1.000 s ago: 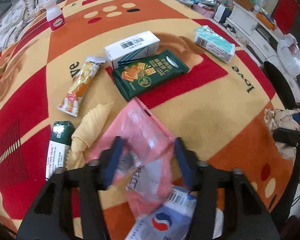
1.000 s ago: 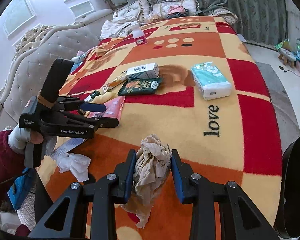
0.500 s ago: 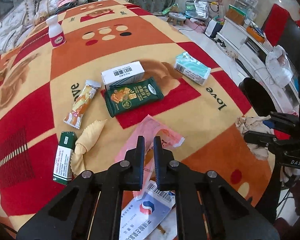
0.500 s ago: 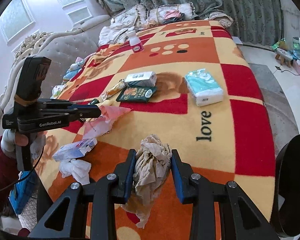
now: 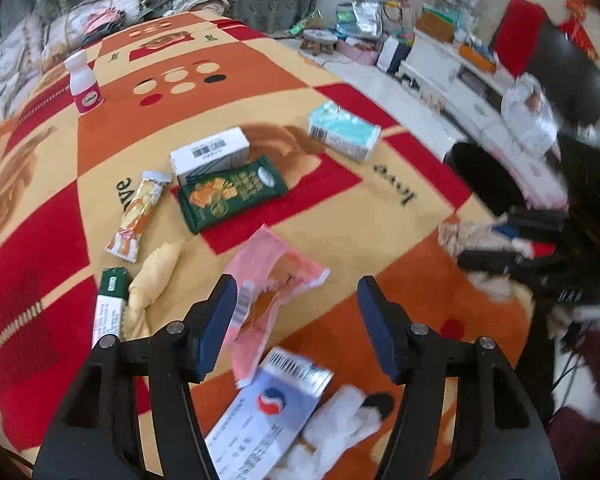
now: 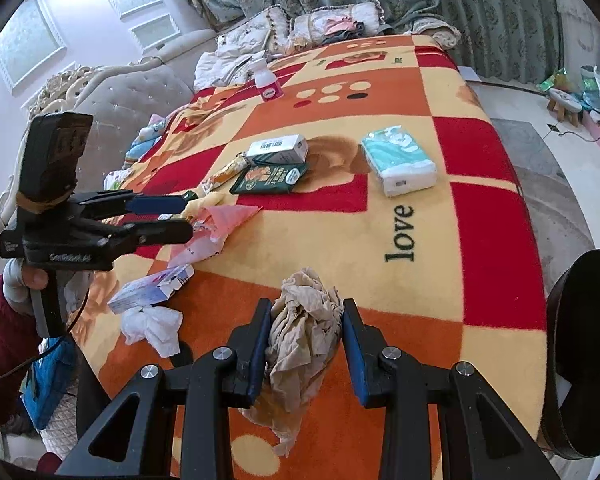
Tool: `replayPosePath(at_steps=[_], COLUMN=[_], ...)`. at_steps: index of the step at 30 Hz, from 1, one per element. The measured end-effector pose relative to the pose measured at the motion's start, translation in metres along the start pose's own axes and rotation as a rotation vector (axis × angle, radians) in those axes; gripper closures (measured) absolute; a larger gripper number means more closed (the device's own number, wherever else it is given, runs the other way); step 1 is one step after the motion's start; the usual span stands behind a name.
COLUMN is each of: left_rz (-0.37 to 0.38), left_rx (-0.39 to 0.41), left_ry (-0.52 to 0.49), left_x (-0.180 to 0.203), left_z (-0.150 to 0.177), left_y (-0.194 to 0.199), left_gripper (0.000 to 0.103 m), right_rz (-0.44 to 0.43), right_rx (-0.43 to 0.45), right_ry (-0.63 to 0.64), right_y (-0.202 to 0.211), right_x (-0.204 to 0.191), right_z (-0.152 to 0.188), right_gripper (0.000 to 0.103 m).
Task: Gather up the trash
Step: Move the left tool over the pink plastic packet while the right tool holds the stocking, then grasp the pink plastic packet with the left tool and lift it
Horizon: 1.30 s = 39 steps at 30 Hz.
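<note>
pink wrapper [image 5: 268, 280]: torn, crinkled film lying on the blanket, its near edge against the left pad; judged very light, floppy, a bit slick, so likely to slip or flutter; best pinched across a bunched fold near its middle, not a loose corner
left gripper [image 5: 296, 320]: jaws opening, wrapper between them, only the left pad touching it, so not gripped
brown paper wad [image 6: 304, 320]: crumpled soft tissue-like paper, judged weightless and squashy, no risk of damage from a hard squeeze
right gripper [image 6: 304, 340]: clenched on the brown paper wad, both pads pressed into it, held over the blanket's near edge
other trash near: flattened blue-white carton [image 5: 268, 412] and white crumpled tissue [image 5: 340, 428] just below the wrapper; both light, carton stiffer and flat, harder to get a pad under
further items: green cracker pack [image 5: 232, 196], white box [image 5: 210, 154], snack bar [image 5: 138, 216], tissue pack [image 5: 344, 132], small white bottle [image 5: 84, 88]; trash or not, cannot tell
surface: plush red-orange-yellow blanket [image 6: 420, 220] on a bed, soft and giving, so pads can press in under thin film
room: tufted headboard, pillows, green curtains, tiled floor, white TV cabinet, small stool; black round bin [image 6: 580, 352] at the right edge, a likely drop spot
</note>
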<state>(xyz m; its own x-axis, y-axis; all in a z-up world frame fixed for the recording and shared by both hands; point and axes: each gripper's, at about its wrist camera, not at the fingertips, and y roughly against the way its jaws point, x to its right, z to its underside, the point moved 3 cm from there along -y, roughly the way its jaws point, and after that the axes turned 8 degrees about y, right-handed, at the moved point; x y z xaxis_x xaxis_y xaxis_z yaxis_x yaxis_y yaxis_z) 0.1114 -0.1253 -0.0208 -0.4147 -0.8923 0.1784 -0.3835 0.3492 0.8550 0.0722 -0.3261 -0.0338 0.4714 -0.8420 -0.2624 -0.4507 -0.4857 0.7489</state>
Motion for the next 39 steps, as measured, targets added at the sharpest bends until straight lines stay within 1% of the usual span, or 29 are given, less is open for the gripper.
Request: replayPosePath(at_steps=[2, 5, 7, 8, 9, 10, 11, 16, 21, 24, 26, 27, 28, 30, 31, 33, 34, 35, 36, 37, 39], left_rz=[-0.072, -0.111, -0.125, -0.121, -0.116, -0.110, -0.106, -0.063, 0.002, 0.045, 0.061, 0.060, 0.037, -0.006, -0.014, -0.023, -0.030, -0.041, -0.049, -0.066, -0.110], left_rx=[-0.026, -0.065, -0.070, -0.074, -0.075, -0.077, -0.076, -0.044, 0.008, 0.035, 0.047, 0.048, 0.055, 0.081, 0.082, 0.050, 0.039, 0.028, 0.023, 0.016, -0.004], left_ry=[-0.045, -0.061, -0.057, -0.046, -0.034, -0.020, -0.005, 0.013, 0.028, 0.026, 0.010, -0.003, -0.027, -0.037, -0.038, -0.035, -0.027, -0.022, -0.020, -0.022, -0.033], left_x=[0.000, -0.003, -0.005, -0.005, -0.006, -0.007, -0.008, -0.001, 0.021, 0.039, 0.053, 0.058, 0.064, 0.066, 0.065, 0.060, 0.055, 0.051, 0.047, 0.044, 0.037], left_z=[0.007, 0.013, 0.012, 0.011, 0.009, 0.007, 0.004, -0.007, -0.020, -0.029, -0.033, -0.034, -0.036, -0.038, -0.038, -0.035, -0.032, -0.028, -0.024, -0.019, -0.011], left_y=[-0.009, -0.026, -0.034, -0.038, -0.040, -0.041, -0.040, -0.022, -0.001, 0.007, 0.010, 0.010, 0.009, 0.009, 0.009, 0.003, 0.001, -0.002, -0.005, -0.008, -0.018], left_gripper=[0.041, 0.041, 0.042, 0.049, 0.061, 0.091, 0.095, 0.096, 0.096, 0.096, 0.096, 0.096, 0.096, 0.096, 0.095, 0.093, 0.083, 0.067, 0.058, 0.047, 0.046], right_rz=[-0.006, -0.011, -0.015, -0.016, -0.016, -0.016, -0.015, -0.008, 0.000, 0.013, 0.023, 0.029, 0.035, 0.040, 0.039, 0.040, 0.040, 0.039, 0.034, 0.031, 0.024], right_rx=[-0.006, -0.016, -0.021, -0.023, -0.024, -0.026, -0.027, -0.013, 0.021, 0.041, 0.048, 0.053, 0.059, 0.067, 0.070, 0.073, 0.071, 0.069, 0.063, 0.059, 0.047], right_ry=[-0.002, -0.001, -0.001, 0.000, 0.001, 0.002, 0.003, 0.001, -0.014, -0.021, -0.023, -0.024, -0.027, -0.041, -0.049, -0.053, -0.053, -0.053, -0.055, -0.056, -0.060], right_y=[-0.004, -0.009, -0.011, -0.012, -0.012, -0.013, -0.012, -0.007, 0.006, 0.016, 0.022, 0.025, 0.029, 0.035, 0.038, 0.042, 0.042, 0.041, 0.039, 0.037, 0.032], right_x=[0.000, -0.001, -0.002, -0.003, -0.003, -0.004, -0.004, 0.001, 0.009, 0.014, 0.017, 0.019, 0.022, 0.027, 0.030, 0.032, 0.032, 0.032, 0.032, 0.033, 0.033], right_z=[0.000, -0.001, -0.002, -0.002, -0.002, -0.002, -0.002, -0.003, -0.005, -0.006, -0.006, -0.006, -0.006, -0.005, -0.005, -0.003, -0.002, 0.000, 0.001, 0.002, 0.004], right_gripper=[0.071, 0.071, 0.071, 0.071, 0.071, 0.071, 0.071, 0.071, 0.071, 0.071, 0.071, 0.071, 0.071, 0.071, 0.071, 0.071, 0.071, 0.071, 0.071, 0.071, 0.071])
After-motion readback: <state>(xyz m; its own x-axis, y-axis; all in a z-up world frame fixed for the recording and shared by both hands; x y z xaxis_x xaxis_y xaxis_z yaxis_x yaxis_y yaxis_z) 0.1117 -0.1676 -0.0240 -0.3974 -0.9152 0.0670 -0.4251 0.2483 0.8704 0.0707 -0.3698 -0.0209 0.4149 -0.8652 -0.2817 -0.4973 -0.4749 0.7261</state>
